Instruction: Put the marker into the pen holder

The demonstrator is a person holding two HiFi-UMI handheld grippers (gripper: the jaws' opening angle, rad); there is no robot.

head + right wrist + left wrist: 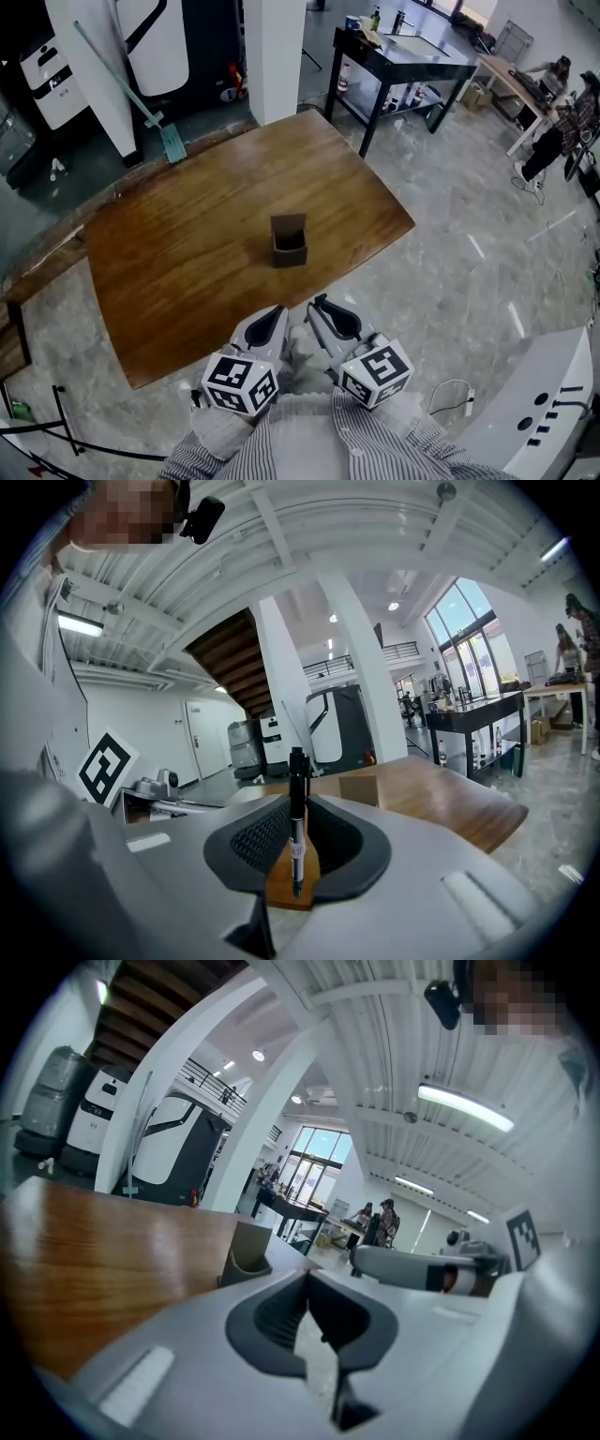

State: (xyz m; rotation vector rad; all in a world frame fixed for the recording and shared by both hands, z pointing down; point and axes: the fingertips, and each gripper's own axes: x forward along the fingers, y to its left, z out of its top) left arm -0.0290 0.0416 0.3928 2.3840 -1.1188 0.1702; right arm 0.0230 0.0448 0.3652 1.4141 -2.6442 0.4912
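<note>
— Largest item first.
— A wooden table (178, 234). The head view shows most of its top. Each gripper view shows only a slice of it past the jaws.

— The person?
— Only a striped shirt (309, 445), cut off by the bottom of the frame. The hands are hidden under the patterned cubes.

— The grippers?
— Both sit side by side just off the table's near edge. The left gripper (277, 311) has its fingers brought together at the tips, with nothing between them. The right gripper (320, 303) has its fingers clamped on the marker (297, 808).

— The pen holder?
— It is a brown pen holder (289, 242), upright near the middle of the table and well apart from both grippers. Its inside is too dark to make out. In the left gripper view its base is hidden behind the gripper's body. In the right gripper view only its upper part clears the jaw.

— The marker itself?
— It is black and stands upright between the right pads. The barrel carries a white label with print too small to read. From the head view it cannot be picked out.
</note>
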